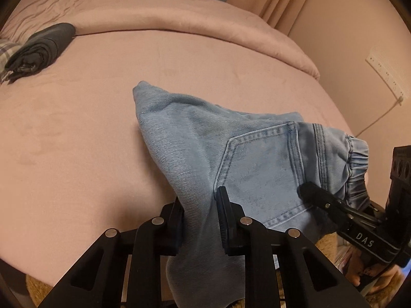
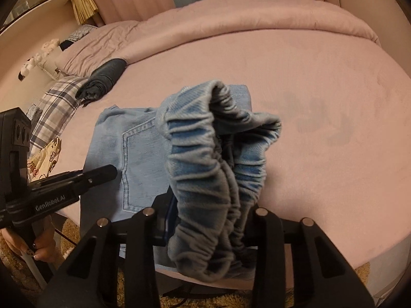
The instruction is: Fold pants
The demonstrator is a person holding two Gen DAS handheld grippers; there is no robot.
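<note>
Light blue denim pants (image 1: pixel 231 154) lie partly on the pink bed, back pocket up, with part hanging off the near edge. My left gripper (image 1: pixel 200 218) is shut on a fold of the denim near the pocket. My right gripper (image 2: pixel 210 220) is shut on the bunched elastic waistband (image 2: pixel 218 159) and holds it lifted above the bed. The right gripper also shows in the left wrist view (image 1: pixel 334 205) at the waistband end. The left gripper also shows in the right wrist view (image 2: pixel 77 179), left of the pocket.
A rolled dark garment (image 1: pixel 38 48) lies at the far left of the bed (image 1: pixel 102 102). A plaid cloth (image 2: pixel 56 97) lies beside it. A folded pink duvet (image 1: pixel 179 20) runs along the far side. A wall (image 1: pixel 359 25) stands at right. A tan rug (image 2: pixel 257 300) is below.
</note>
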